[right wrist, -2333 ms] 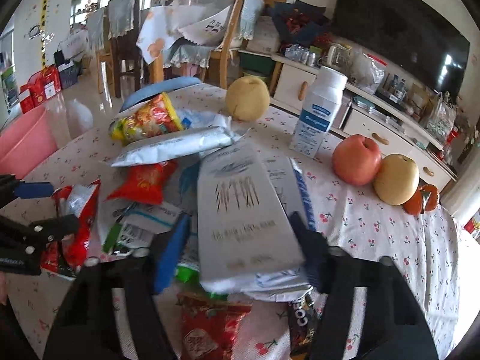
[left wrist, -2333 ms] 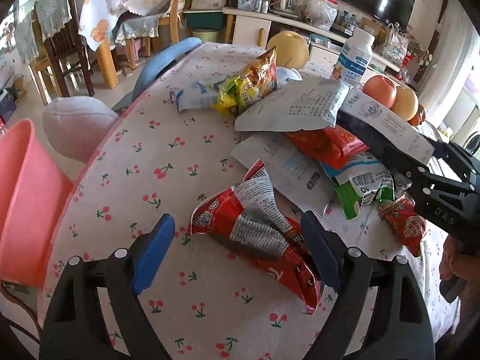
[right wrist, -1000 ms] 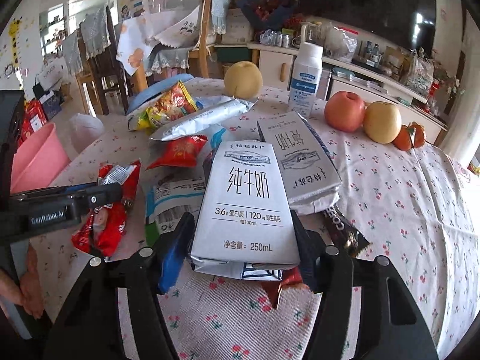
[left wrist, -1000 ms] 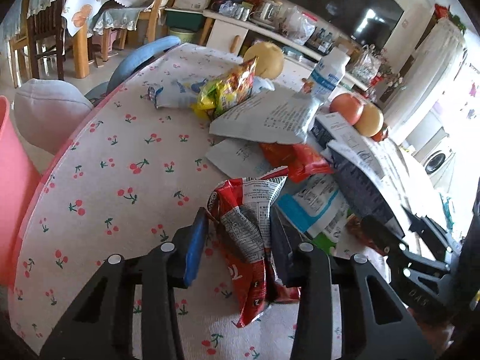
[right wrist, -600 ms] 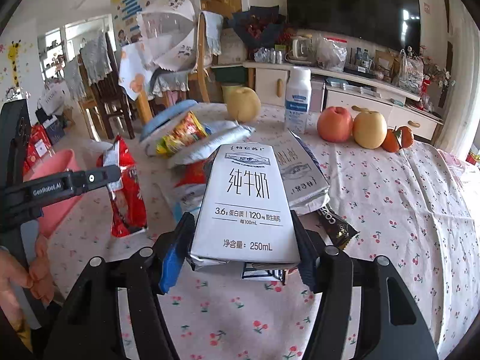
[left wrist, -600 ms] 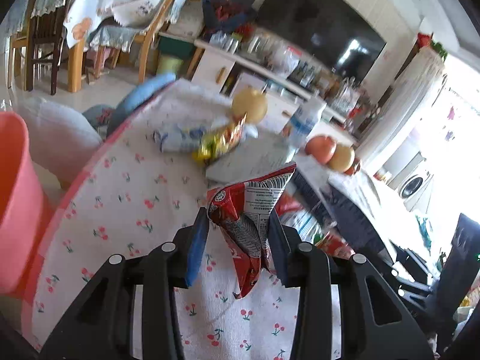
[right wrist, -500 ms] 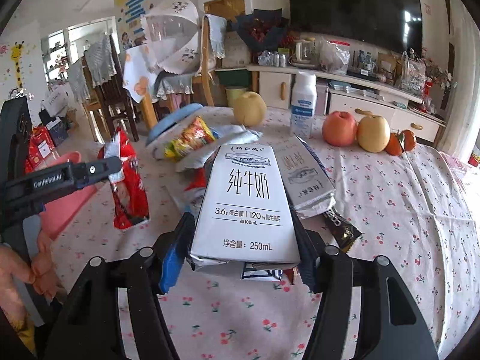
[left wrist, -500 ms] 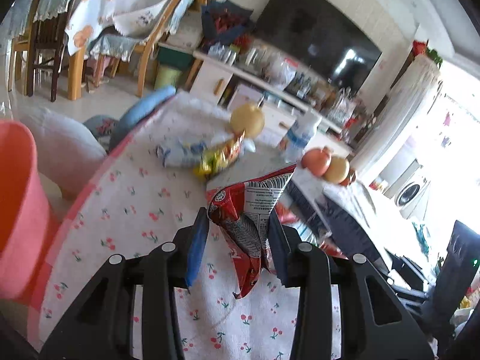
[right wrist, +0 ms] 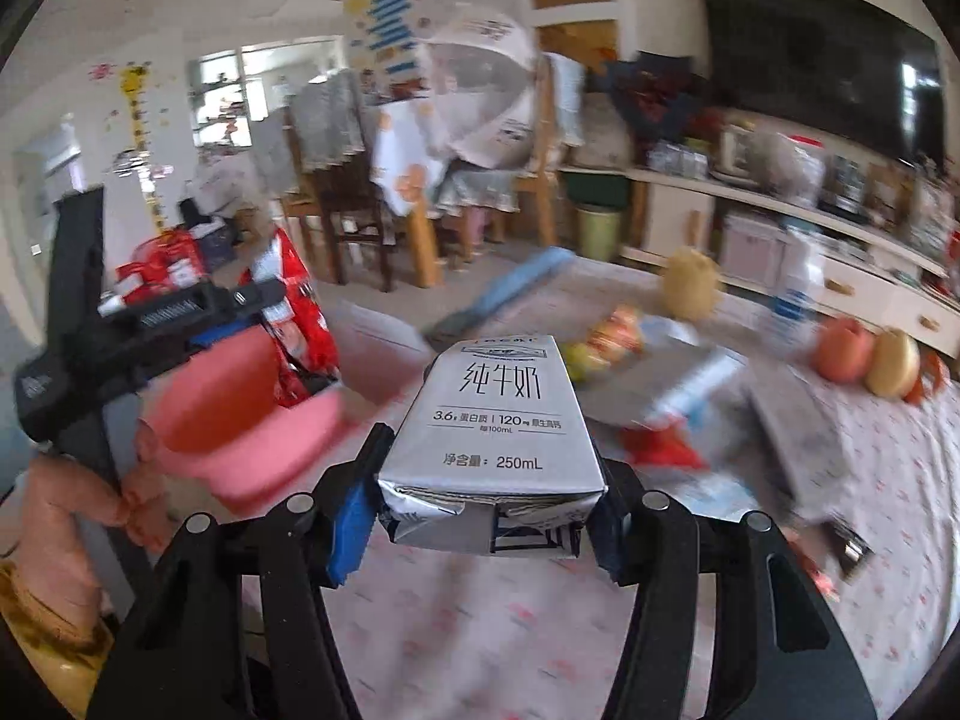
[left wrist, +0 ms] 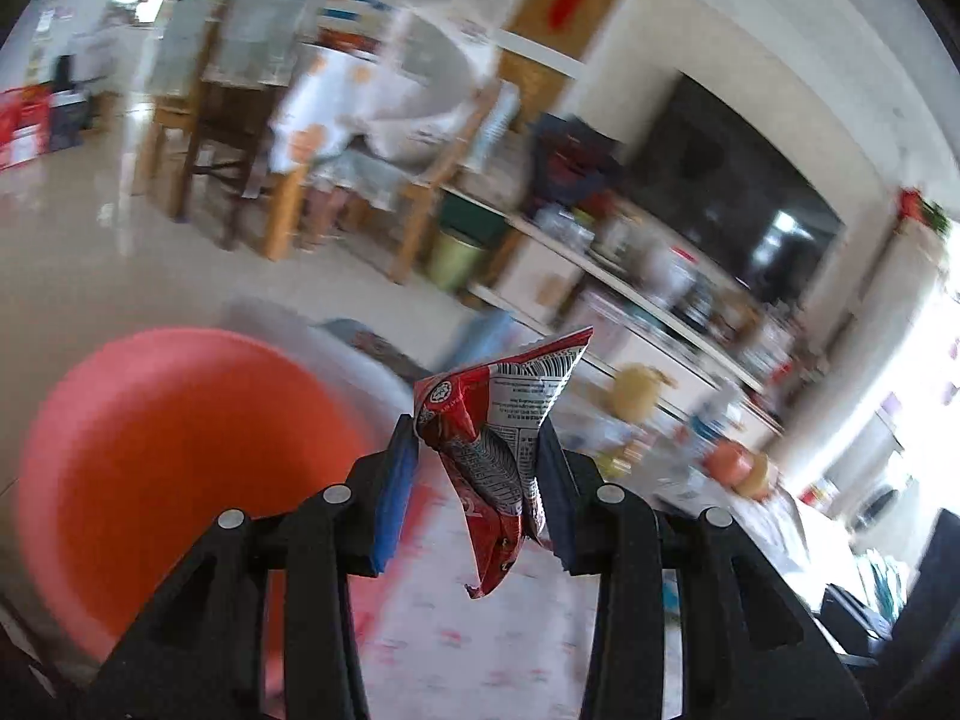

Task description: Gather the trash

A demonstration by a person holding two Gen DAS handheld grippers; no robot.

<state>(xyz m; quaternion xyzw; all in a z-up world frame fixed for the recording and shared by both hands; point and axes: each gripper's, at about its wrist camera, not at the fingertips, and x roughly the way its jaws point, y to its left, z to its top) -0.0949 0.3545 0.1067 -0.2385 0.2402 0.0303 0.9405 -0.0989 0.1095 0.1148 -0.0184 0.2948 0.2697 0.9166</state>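
Step in hand: carrying two pieces of trash off the bench (right wrist: 900,480) toward the pink bin (left wrist: 180,456), which stands on the floor just beside the bench edge.
Left gripper (left wrist: 477,480): clamped on a crumpled red snack wrapper (left wrist: 498,438); the wrapper sticks up above the pads and hangs below them, clear of the bench.
Wrapper position: in the right wrist view the left gripper (right wrist: 264,312) holds the wrapper (right wrist: 294,324) over the bin's rim (right wrist: 240,420); in its own view the bin mouth lies to the left and below.
Right gripper (right wrist: 486,498): clamped across the bottom end of a flattened grey milk carton (right wrist: 498,414); its jaws have just been closing a little further on the carton, which sits square between the pads.
Carton position: lifted off the bench, short of the bin, which lies to its left.
Left on the bench: more wrappers (right wrist: 618,330), a bottle (right wrist: 792,300) and fruit (right wrist: 864,354); the fruit and bottle do not look like trash.
Release advice, wrapper: centre the gripper over the bin mouth before spreading the pads; a light wrapper can drift and catch the rim.
Release advice, carton: bring it fully over the opening and tilt its free end down, so that it slides in rather than bridging the rim.
Sequencing: drop the wrapper first and draw the left gripper aside, since both grippers converge on one opening.
Risk: both views are blurred, so exact alignment over the bin cannot be told.
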